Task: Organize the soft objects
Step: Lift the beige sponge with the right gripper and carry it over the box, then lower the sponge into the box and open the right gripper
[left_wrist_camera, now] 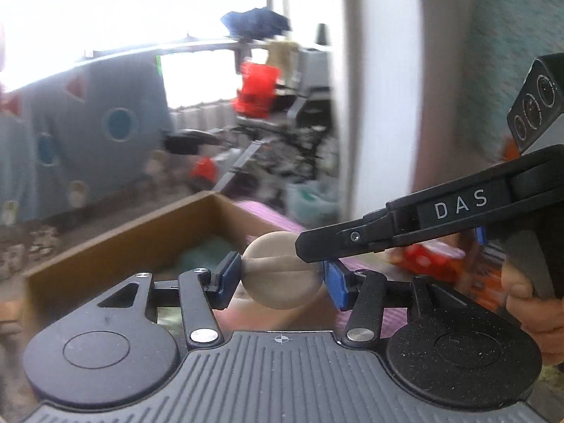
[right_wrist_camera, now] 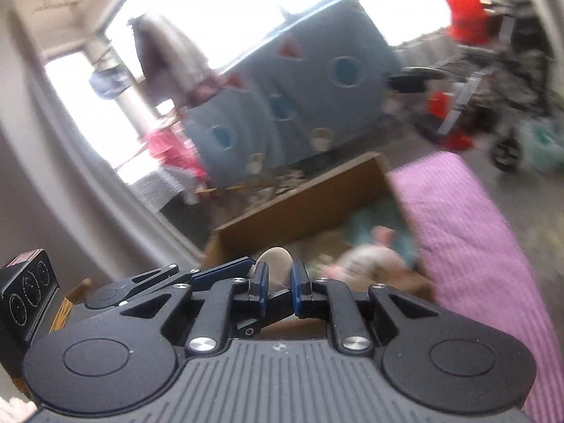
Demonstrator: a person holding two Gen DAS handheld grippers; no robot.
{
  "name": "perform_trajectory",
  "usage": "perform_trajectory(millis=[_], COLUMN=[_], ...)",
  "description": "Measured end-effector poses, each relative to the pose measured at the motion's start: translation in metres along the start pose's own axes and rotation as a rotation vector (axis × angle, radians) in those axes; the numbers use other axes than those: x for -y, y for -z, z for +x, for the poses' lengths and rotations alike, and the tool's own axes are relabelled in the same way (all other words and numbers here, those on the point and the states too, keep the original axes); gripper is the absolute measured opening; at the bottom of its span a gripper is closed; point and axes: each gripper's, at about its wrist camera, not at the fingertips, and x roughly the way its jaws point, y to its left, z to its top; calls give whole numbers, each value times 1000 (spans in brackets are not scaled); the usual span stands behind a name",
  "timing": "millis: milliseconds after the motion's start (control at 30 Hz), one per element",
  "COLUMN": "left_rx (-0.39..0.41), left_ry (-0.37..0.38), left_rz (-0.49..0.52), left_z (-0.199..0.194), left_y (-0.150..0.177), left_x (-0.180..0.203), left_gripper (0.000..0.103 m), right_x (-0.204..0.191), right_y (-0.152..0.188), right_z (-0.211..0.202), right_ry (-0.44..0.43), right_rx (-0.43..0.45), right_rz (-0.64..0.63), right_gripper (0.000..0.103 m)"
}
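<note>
Here the beige soft ball sits squeezed between the blue pads of my left gripper, held up over the near edge of the cardboard box. My right gripper pinches the ball's right side, jaws nearly together. I judge the drop is next: I carry it further over the box, clear of the pink mat to the right, and let go with both grippers together so it falls straight.
</note>
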Motion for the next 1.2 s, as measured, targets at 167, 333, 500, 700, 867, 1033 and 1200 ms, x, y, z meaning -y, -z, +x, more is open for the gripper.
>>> perform_trajectory(millis=[167,333,500,700,867,1033,1200], left_rx=[-26,-193,-395,-527,-601,-627,-616], left_ry=[-105,-93,-13,50,58,45,12], left_rz=[-70,-210,-338,-419,-429,-412,-393], left_z=[-5,32,76,107,134,141,133], left_y=[-6,0,25,41,46,49,44], left_x=[-57,-119,-162,-179,-184,-181,-179], left_gripper=[51,51,51,51,52,62,77], right_x=[-20,-1,24,33,31,28,26], right_y=[-26,-38,-32,-26,-23,-20,-23], right_z=[74,163,216,235,243,243,236], right_ry=[-62,-67,-19,47,83,121,125], right_rx=[-126,-354,-541,-636,-674,-668,-655], right_rz=[-49,42,128,101,54,1,-11], right_gripper=[15,15,15,15,15,17,18])
